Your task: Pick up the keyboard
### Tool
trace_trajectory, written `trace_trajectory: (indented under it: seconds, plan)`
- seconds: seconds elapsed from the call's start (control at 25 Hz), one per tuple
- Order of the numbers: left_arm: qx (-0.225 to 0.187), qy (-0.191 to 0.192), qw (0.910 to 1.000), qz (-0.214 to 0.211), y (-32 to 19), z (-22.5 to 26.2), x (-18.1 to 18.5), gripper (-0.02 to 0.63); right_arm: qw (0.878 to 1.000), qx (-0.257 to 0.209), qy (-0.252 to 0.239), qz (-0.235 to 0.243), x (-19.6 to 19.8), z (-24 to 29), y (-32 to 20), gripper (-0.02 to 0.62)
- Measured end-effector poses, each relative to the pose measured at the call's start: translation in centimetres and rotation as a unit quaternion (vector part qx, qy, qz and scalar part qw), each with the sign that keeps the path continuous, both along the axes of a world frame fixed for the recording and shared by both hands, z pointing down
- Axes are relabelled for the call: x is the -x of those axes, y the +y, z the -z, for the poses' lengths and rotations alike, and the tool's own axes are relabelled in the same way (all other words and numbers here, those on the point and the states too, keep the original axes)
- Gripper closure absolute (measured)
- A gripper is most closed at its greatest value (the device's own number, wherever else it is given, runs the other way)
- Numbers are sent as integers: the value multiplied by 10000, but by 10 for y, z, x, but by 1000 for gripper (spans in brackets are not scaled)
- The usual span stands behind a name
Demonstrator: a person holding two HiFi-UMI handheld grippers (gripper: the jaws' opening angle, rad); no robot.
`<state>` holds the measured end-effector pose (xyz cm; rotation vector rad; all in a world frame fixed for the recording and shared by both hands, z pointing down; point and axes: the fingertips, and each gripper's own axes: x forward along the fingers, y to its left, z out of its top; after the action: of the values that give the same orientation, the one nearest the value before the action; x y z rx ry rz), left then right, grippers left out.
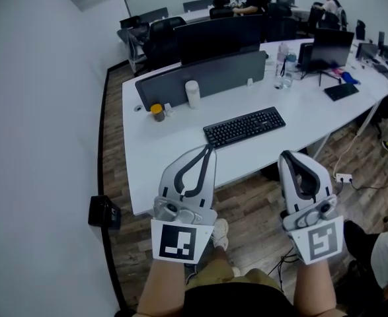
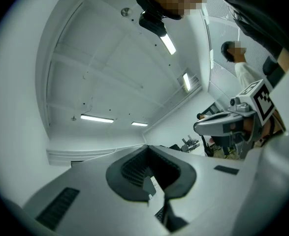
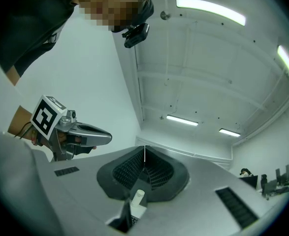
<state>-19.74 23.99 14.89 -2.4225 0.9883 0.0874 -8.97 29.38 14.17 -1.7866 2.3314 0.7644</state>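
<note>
A black keyboard (image 1: 244, 126) lies slanted on the white desk (image 1: 180, 157), a little back from its front edge. My left gripper (image 1: 209, 148) is held in the air before the desk, shut and empty, its tip over the desk's front edge just left of the keyboard. My right gripper (image 1: 287, 156) is beside it to the right, also shut and empty, short of the keyboard's right end. In the left gripper view the left gripper (image 2: 146, 146) points up toward the ceiling with its jaws together, and the right gripper (image 2: 228, 124) shows at the side. The right gripper view shows the right gripper (image 3: 144, 148) closed the same way.
A grey divider screen (image 1: 203, 74) runs behind the keyboard, with a white cylinder (image 1: 192, 94) and a yellow-lidded jar (image 1: 157, 112) before it. Water bottles (image 1: 283, 71), a laptop (image 1: 329, 48) and a black tablet (image 1: 341, 91) sit right. A black box (image 1: 104, 211) is on the floor.
</note>
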Motion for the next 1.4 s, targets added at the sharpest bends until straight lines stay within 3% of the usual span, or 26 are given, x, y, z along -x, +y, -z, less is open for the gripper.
trace_trajectory:
  seconds: [0.32, 0.64, 0.88, 1.12, 1.4]
  plan:
    - [335, 254, 9991, -91, -56, -11, -21, 597, 9997, 199, -79, -84, -27, -12, -48, 565]
    - [371, 13, 9991, -185, -132, -22, -49, 597, 9989, 381, -111, -256, -59, -23, -120, 565]
    - [492, 95, 9982, -329, -202, -26, -71, 597, 9992, 280, -1, -297, -75, -20, -182, 565]
    - [443, -218, 9975, -515, -276, -35, -91, 597, 9967, 516, -44, -630, -100, -29, -256, 565]
    - [453, -275, 9967, -616, -345, -40, -103, 597, 9953, 625, 0, -737, -110, -36, -322, 565]
